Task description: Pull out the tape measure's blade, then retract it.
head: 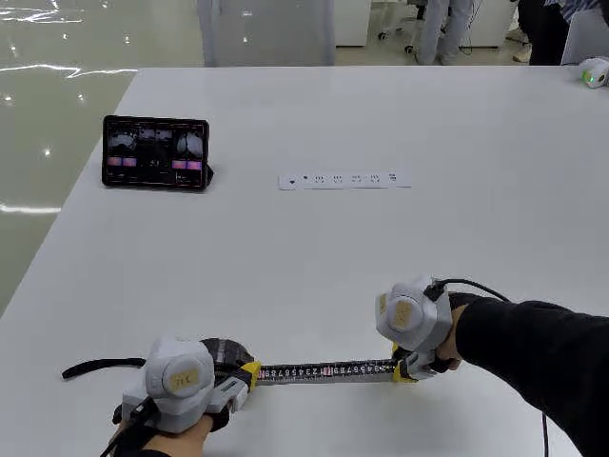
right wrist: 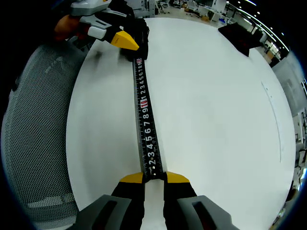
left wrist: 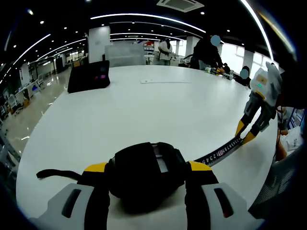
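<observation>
My left tool point(head: 244, 374) is clamped around the black, rounded tape measure case point(left wrist: 144, 177), one yellow-tipped jaw on each side of it. It sits near the front-left part of the wide white desk point(head: 381, 124). From the case, the black blade with white numerals point(right wrist: 145, 124) runs out straight and low along the desk toward my right tool point(right wrist: 154, 178). That tool's jaws are pinched closed on the blade's free end. The two tools are well apart, with the drawn-out blade stretched between them. A thin black strap point(head: 100, 366) lies on the desk just left of the case, on the side away from the blade. Farther back on the left, a black tablet with a lit screen point(head: 155, 152) stands propped up. A flat white strip with small dark markings point(head: 344, 180) lies near the desk's middle. Both are well apart from the tape measure.
</observation>
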Available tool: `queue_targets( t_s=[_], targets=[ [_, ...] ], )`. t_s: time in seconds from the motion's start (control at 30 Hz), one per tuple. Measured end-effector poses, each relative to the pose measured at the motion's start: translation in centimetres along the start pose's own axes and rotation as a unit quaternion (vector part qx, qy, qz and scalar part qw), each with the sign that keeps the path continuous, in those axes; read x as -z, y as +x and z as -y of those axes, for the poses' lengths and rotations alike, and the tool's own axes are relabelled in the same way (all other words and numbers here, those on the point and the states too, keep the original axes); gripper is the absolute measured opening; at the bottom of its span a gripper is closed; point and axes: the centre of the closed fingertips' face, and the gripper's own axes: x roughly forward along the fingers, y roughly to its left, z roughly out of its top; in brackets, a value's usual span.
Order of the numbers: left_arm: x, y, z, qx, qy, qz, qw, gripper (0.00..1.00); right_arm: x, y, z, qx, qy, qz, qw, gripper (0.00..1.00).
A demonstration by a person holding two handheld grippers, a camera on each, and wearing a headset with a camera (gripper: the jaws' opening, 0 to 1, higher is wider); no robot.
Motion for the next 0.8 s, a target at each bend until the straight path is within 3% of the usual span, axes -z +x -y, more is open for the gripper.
queue_targets(
  t_s=[0.8],
  targets=[
    [-0.03,0.05,0.03,0.001,0.002,-0.004,1.0000,0.59,-0.67,0.10,0.00,0.001,0.005,-0.005,1.0000,0.11]
  ],
)
